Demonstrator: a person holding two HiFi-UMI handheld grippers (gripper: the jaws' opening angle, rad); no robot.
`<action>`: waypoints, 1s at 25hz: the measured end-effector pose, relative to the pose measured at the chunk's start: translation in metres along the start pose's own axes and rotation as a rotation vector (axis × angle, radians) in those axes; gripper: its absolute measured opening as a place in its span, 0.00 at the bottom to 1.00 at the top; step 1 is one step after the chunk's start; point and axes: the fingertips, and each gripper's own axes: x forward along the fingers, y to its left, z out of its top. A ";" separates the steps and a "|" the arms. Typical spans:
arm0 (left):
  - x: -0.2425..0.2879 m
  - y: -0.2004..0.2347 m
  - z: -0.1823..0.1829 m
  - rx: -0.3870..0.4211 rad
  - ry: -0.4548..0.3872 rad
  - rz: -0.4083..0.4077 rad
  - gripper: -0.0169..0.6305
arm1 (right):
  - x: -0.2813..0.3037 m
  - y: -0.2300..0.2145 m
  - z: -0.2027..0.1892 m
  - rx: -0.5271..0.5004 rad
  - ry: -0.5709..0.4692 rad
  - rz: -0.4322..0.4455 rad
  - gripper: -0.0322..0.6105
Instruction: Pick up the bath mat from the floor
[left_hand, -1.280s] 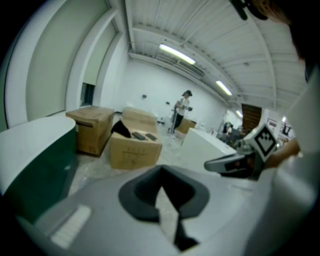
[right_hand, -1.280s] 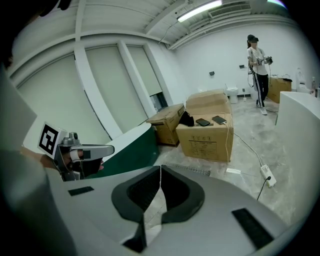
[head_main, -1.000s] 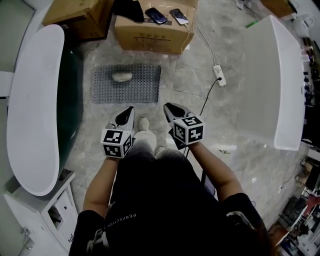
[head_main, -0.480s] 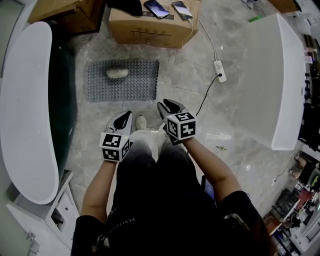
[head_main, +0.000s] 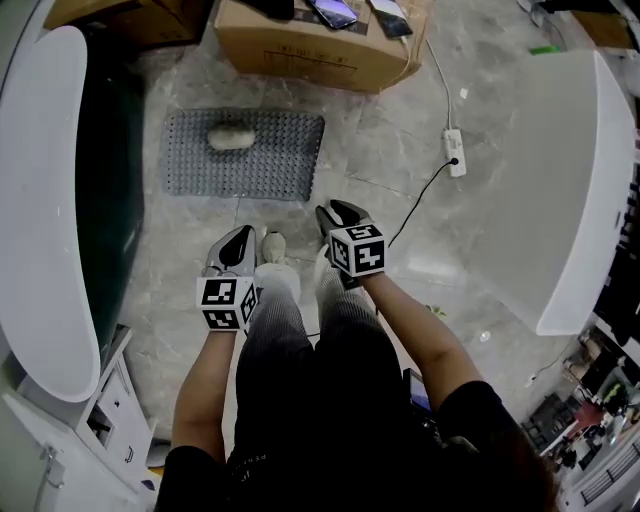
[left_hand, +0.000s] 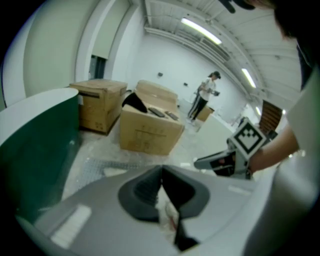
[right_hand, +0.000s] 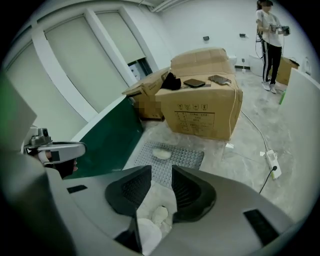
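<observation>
Grey marble floor (head_main: 400, 150) holds the bath mat (head_main: 270, 165) at 12 o'clock, well apart from both grippers — my right gripper (head_main: 335, 212) has just been opening, empty, my left gripper (head_main: 240, 238) is pressed together, so I fear a one-sided lift tips the pale lump (head_main: 228, 137) off it.

Head view looks steeply down; both gripper views face the bath mat (head_main: 285, 160).

Grey marbled floor (head_main: 400, 160) throughout; long white rounded counter (head_main: 40, 200) with a dark green side at 9 o'clock; white slab (head_main: 570, 180) at 3; cardboard boxes (head_main: 310, 50) at 12; power strip (head_main: 455, 165) at 1; white walls (left_hand: 165, 55); ceiling strip lights (left_hand: 202, 31) lit.
</observation>
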 end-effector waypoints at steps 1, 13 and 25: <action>0.010 0.000 -0.005 -0.006 0.011 0.006 0.04 | 0.008 -0.006 -0.003 -0.002 0.013 0.005 0.21; 0.129 0.017 -0.050 0.026 0.107 0.060 0.04 | 0.100 -0.086 -0.037 0.040 0.080 -0.016 0.23; 0.204 0.065 -0.123 0.050 0.180 0.126 0.04 | 0.191 -0.150 -0.085 0.127 0.082 -0.100 0.24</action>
